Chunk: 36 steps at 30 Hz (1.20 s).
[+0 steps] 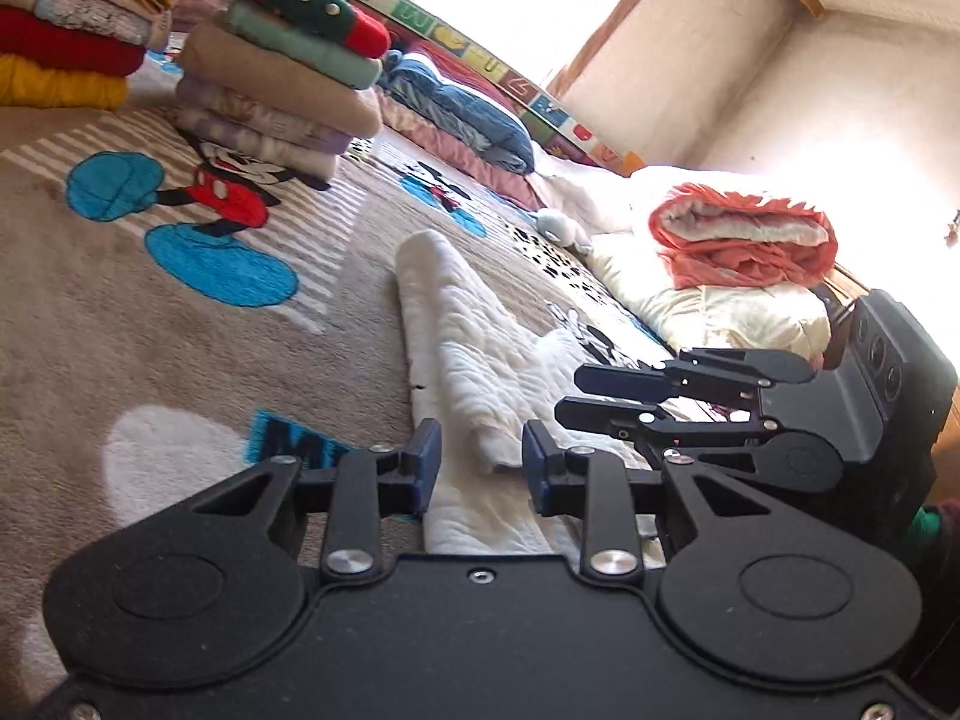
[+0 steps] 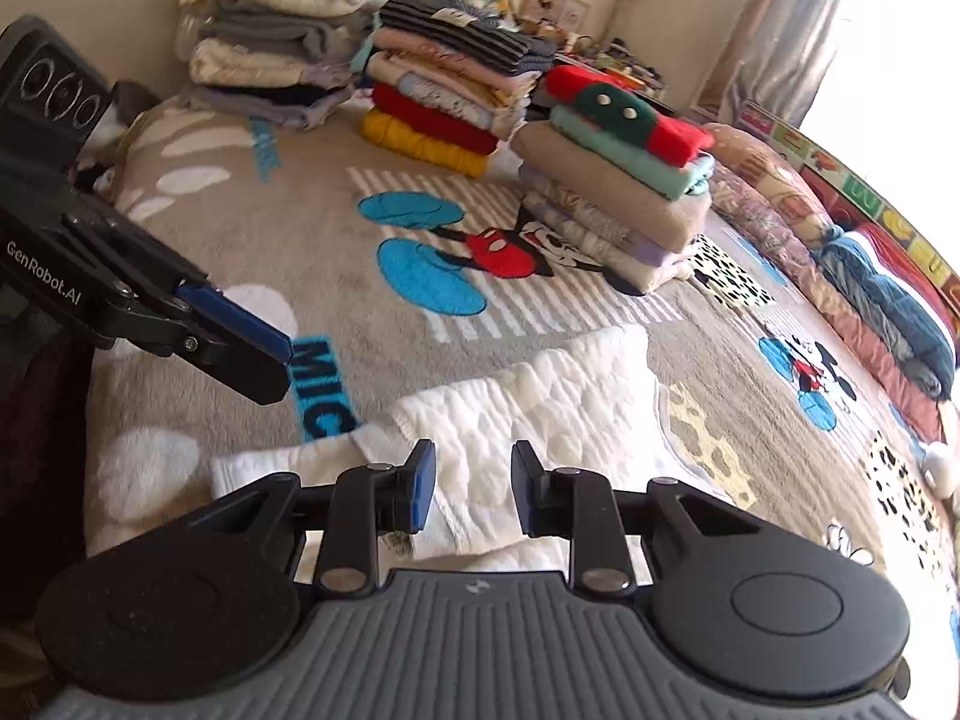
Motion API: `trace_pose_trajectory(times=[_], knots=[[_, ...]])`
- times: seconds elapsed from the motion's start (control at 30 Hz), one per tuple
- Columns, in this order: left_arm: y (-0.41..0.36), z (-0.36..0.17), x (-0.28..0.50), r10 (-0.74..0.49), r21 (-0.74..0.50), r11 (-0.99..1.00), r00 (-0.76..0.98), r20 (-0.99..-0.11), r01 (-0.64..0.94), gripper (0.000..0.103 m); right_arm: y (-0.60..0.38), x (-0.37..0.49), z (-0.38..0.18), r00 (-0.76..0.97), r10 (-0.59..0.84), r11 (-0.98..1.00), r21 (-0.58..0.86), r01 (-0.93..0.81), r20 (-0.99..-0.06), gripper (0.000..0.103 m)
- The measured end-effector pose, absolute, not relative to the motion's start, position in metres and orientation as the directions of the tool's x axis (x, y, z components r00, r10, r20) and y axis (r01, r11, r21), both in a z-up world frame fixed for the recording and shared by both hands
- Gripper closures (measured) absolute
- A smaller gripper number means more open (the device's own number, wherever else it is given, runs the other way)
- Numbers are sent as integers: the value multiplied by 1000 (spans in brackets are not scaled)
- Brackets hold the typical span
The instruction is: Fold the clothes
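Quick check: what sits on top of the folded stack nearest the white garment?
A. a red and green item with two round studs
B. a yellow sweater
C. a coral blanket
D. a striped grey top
A: the red and green item with studs caps the nearest stack, behind the white garment.

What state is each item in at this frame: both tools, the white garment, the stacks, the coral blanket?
Left tool: jaws apart, holding nothing, above the white garment.
Right tool: jaws apart, holding nothing.
White garment: partly folded, lying flat on the bed cover.
Clothes stacks: folded, piled neatly.
Coral blanket: loosely rolled, resting on a cream pillow.
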<state>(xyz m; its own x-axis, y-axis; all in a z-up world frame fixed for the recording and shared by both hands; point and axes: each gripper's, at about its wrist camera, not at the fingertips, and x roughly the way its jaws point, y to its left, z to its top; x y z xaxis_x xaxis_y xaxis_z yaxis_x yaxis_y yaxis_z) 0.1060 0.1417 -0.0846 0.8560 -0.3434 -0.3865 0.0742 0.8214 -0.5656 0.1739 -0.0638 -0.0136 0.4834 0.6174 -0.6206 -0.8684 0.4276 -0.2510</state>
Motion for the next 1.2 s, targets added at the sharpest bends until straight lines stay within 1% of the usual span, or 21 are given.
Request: trace_pose_trajectory(times=[0.1, 0.13, 0.2, 0.23, 0.33, 0.37, 0.4, 0.43, 0.53, 0.6, 0.73, 0.83, 0.93, 1.1, 1.2], knots=[[148, -87, 105, -317, -564, 825, 860, -399, 42, 76, -52, 178, -33, 506, 620, 490, -207, -847, -600, 75], [146, -87, 106, -313, -551, 834, 859, -405, 45, 76, -46, 178, -41, 509, 613, 501, -201, -842, -605, 75], [141, -88, 108, -306, -521, 852, 854, -421, 49, 76, -30, 176, -66, 496, 552, 487, -225, -844, -670, 75], [138, -88, 109, -302, -502, 863, 851, -429, 53, 76, -26, 173, -76, 502, 524, 482, -246, -841, -688, 74], [130, -84, 120, -293, -444, 893, 848, -440, 78, 76, -33, 174, -80, 503, 549, 533, -184, -826, -667, 73], [127, -80, 127, -283, -413, 906, 854, -436, 90, 76, -35, 174, -81, 505, 555, 543, -172, -822, -660, 73], [125, -76, 136, -268, -376, 921, 863, -429, 100, 78, -36, 172, -82, 510, 555, 541, -181, -821, -657, 73], [123, -71, 147, -259, -338, 935, 866, -429, 112, 83, -36, 171, -83, 513, 554, 543, -181, -820, -656, 73], [117, -57, 193, -235, -232, 962, 871, -431, 144, 86, -35, 170, -84, 520, 551, 551, -183, -814, -653, 73], [113, -49, 228, -228, -172, 971, 871, -436, 168, 91, -33, 168, -84, 527, 544, 558, -188, -809, -653, 73], [92, -59, 292, -204, -8, 973, 834, -513, 232, 91, -32, 168, -84, 533, 533, 580, -174, -796, -657, 73], [84, -76, 324, -218, 1, 964, 793, -569, 266, 91, -31, 168, -84, 539, 522, 594, -171, -786, -661, 73], [75, -93, 342, -220, 30, 955, 769, -601, 296, 91, -28, 166, -85, 550, 511, 608, -174, -775, -661, 73], [68, -107, 363, -242, 14, 947, 744, -623, 320, 91, -24, 162, -89, 571, 494, 623, -192, -759, -655, 73], [67, -112, 378, -249, 7, 944, 724, -643, 330, 91, -27, 162, -92, 571, 504, 633, -173, -755, -648, 73]])
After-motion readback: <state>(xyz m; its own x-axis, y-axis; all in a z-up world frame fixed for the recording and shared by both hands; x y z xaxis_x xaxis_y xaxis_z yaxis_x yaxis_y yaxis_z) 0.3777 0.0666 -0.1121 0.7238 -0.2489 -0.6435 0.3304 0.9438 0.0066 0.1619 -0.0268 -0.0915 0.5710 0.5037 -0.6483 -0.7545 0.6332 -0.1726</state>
